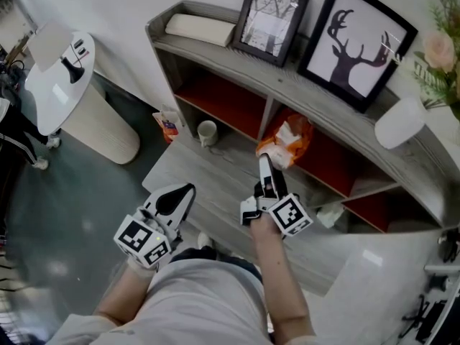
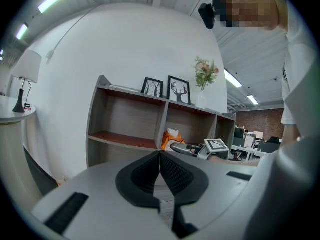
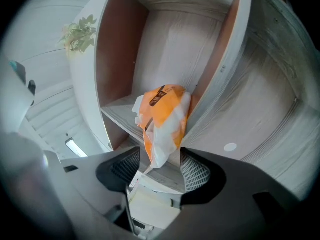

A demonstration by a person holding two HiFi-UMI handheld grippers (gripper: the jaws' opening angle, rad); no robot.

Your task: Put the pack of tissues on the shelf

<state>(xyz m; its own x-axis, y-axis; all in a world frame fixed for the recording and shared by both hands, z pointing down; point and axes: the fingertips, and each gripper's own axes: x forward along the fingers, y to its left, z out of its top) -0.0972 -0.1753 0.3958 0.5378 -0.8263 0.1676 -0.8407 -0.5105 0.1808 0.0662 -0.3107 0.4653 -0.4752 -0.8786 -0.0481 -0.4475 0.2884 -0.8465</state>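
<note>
The orange-and-white pack of tissues rests in the shelf's compartment just right of the upright divider. In the right gripper view the pack stands on the board against the divider. My right gripper points into that compartment. Its jaws are open, and the pack's lower end hangs between the pads with a gap on each side. My left gripper is held low and to the left, away from the shelf, and it is shut on nothing.
On top of the shelf stand two framed pictures, a flat white box and a white vase with flowers. A mug sits on the lowest board. A small carton lies left of it. A white round table stands far left.
</note>
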